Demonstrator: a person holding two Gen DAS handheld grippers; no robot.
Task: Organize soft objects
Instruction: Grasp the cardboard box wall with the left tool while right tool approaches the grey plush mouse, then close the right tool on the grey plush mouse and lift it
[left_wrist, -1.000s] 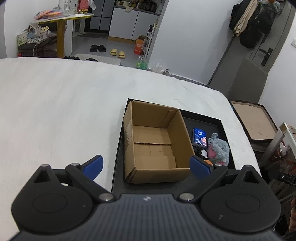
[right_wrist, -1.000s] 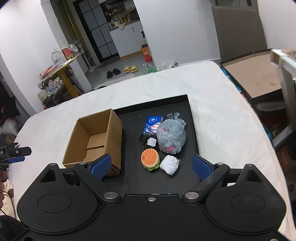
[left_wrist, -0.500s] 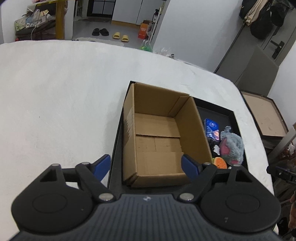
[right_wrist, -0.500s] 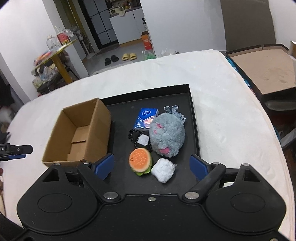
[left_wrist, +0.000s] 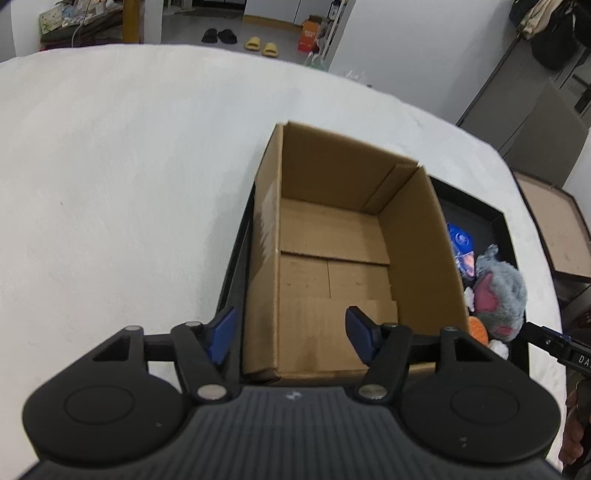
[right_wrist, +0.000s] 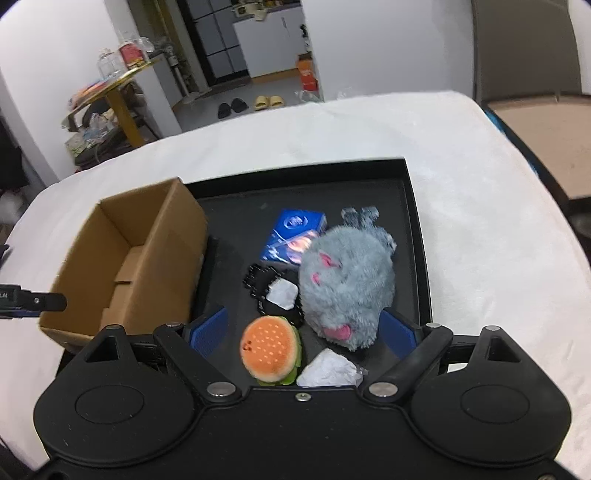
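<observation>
The left gripper (left_wrist: 291, 330) has its jaws closing, straddling the near left wall of the cardboard box (left_wrist: 334, 254) without pressing it. The right gripper (right_wrist: 303, 330) keeps its jaws spread wide, with nothing pinched, over the burger toy (right_wrist: 269, 349) and the near end of the grey plush (right_wrist: 345, 282). Box and toys sit in a black tray (right_wrist: 415, 206) on a white cloth (right_wrist: 480, 206), the box at the left. A white wad (right_wrist: 327, 371) lies just right of the burger; a blue packet (right_wrist: 291, 232) lies farther off.
</observation>
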